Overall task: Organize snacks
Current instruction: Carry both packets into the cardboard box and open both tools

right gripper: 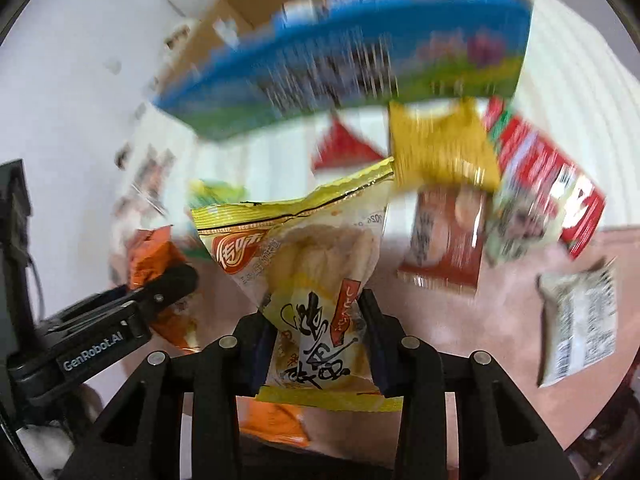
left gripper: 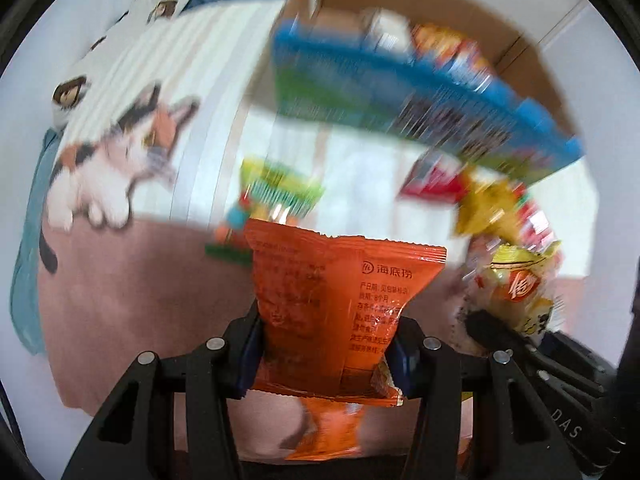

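Above bed: left tongs [left gripper: 326, 354] clamp one orange packet [left gripper: 332, 312]; right tongs [right gripper: 318, 344] one yellow packet [right gripper: 304, 272]

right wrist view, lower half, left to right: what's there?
left gripper shut on the orange packet → yellow cracker packet held in the right gripper → brown-red sachet → white packet lying on the pink cloth.
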Demonstrator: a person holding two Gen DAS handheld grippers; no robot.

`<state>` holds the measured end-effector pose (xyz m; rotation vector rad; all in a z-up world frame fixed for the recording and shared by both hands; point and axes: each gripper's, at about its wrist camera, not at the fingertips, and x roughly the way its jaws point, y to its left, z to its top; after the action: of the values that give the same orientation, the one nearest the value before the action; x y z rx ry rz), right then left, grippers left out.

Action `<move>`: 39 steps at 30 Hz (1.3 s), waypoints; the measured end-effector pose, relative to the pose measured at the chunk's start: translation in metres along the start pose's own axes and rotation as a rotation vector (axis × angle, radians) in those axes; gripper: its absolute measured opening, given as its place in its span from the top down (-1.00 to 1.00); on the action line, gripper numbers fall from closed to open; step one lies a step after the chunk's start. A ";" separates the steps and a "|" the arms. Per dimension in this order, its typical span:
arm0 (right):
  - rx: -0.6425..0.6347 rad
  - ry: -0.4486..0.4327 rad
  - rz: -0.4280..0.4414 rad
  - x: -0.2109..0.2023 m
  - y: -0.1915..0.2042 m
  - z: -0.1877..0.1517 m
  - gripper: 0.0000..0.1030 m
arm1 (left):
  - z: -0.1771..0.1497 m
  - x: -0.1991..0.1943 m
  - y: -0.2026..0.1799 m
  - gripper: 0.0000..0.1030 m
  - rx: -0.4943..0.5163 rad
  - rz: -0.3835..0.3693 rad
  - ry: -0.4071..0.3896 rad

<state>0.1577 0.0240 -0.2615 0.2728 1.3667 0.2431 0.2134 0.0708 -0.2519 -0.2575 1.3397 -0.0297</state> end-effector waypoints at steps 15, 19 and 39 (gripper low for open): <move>0.035 -0.219 0.031 -0.078 0.020 0.195 0.19 | 0.189 -0.063 -0.044 0.04 0.089 -0.086 -0.103; 0.049 -0.164 0.009 -0.053 0.019 0.230 0.19 | 0.229 -0.024 -0.046 0.04 0.074 -0.051 -0.016; 0.060 0.135 -0.075 0.115 -0.003 0.256 0.16 | 0.248 0.123 -0.028 0.03 0.032 0.021 0.324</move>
<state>0.4304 0.0463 -0.3227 0.2578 1.5162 0.1600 0.4846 0.0645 -0.3136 -0.2171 1.6623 -0.0778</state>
